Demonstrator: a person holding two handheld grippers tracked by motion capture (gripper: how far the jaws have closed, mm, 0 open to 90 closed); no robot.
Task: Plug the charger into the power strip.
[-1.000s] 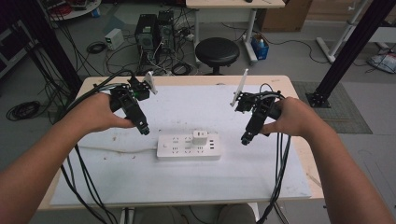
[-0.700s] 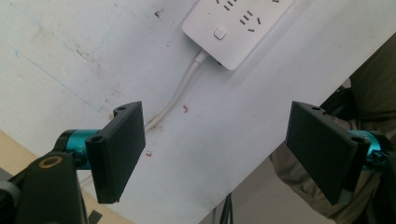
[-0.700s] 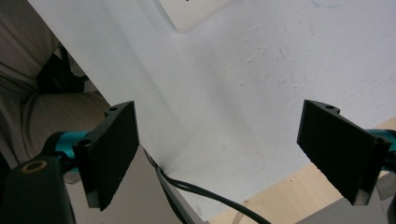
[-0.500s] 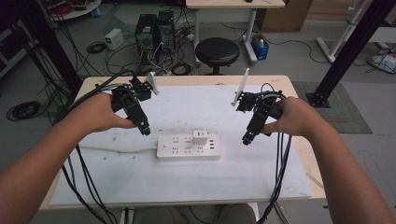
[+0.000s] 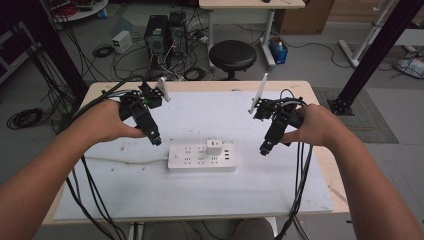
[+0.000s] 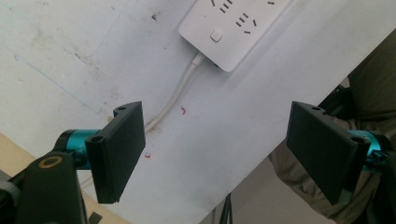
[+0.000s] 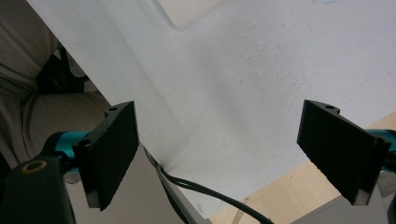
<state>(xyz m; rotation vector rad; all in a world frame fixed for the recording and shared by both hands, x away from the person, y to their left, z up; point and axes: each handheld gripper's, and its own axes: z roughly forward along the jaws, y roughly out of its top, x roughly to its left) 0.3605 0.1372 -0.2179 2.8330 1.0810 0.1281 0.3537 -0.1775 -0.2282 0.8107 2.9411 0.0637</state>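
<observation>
Nothing has shifted since the earlier frame: left tool [image 5: 156,141] and right tool [image 5: 263,149] hang jaws apart and empty either side of the power strip [image 5: 201,157] mid-worktop [image 5: 300,200], seemingly poised to steady it and pull its white charger [image 5: 214,147].

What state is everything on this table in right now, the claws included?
Left claw: open, holding nothing, above the sheet.
Right claw: open, holding nothing.
Power strip: lying flat on the white sheet, untouched.
White charger: plugged into the strip, upright.
Strip's cord: attached, trailing across the sheet.
</observation>
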